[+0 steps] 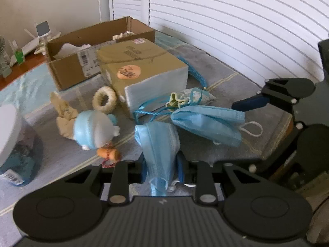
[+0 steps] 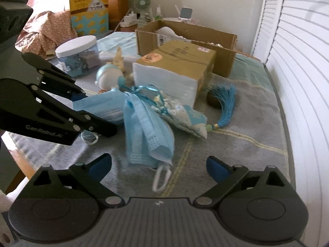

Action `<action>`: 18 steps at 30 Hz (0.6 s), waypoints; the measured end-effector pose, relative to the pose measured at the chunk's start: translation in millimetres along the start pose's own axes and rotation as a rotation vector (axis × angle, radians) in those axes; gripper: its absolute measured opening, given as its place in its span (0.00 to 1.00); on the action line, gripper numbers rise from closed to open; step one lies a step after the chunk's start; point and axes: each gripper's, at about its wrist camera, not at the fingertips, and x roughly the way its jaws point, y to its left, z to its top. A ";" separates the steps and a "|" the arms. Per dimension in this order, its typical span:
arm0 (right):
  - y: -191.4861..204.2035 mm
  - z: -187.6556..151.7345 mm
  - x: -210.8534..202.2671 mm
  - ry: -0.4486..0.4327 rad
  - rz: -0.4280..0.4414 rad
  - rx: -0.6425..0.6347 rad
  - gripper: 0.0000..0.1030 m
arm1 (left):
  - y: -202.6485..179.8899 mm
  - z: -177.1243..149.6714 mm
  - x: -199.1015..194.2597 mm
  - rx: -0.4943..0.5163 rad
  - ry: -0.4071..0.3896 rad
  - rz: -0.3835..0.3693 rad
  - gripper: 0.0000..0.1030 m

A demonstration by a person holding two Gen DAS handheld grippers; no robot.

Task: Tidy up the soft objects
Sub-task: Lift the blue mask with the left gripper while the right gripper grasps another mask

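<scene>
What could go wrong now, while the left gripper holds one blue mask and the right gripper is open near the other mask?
1. The left gripper pinches its mask at one end only; it may slip out.
2. The second mask lies against the sachet and its ribbon; the open right gripper may drag them along.

This is a bedroom in a home. A bed spread with a grey-and-blue blanket (image 2: 236, 144) sits beside white louvered shutters (image 2: 298, 82), a rumpled floral quilt (image 2: 45, 30) lies against a wooden headboard (image 2: 118, 4), and a bedside surface holds a small desk fan (image 2: 143, 2) and a power strip (image 2: 129, 18).
</scene>
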 end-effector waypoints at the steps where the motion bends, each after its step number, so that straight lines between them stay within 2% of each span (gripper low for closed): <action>1: 0.0 1.6 -0.4 -0.001 0.005 0.002 0.91 | 1.1 -1.4 -4.6 0.000 -0.003 0.002 0.25; 11: -7.2 20.1 -9.0 -0.050 0.056 0.055 0.83 | 13.5 -13.1 -32.2 -0.001 -0.020 0.019 0.25; 16: -11.4 25.9 -24.0 -0.084 0.030 0.067 0.82 | 14.3 -14.9 -34.7 0.009 -0.030 0.010 0.25; 18: -17.1 26.2 -28.1 -0.091 0.028 0.091 0.78 | 14.3 -14.4 -34.5 0.014 -0.036 0.005 0.25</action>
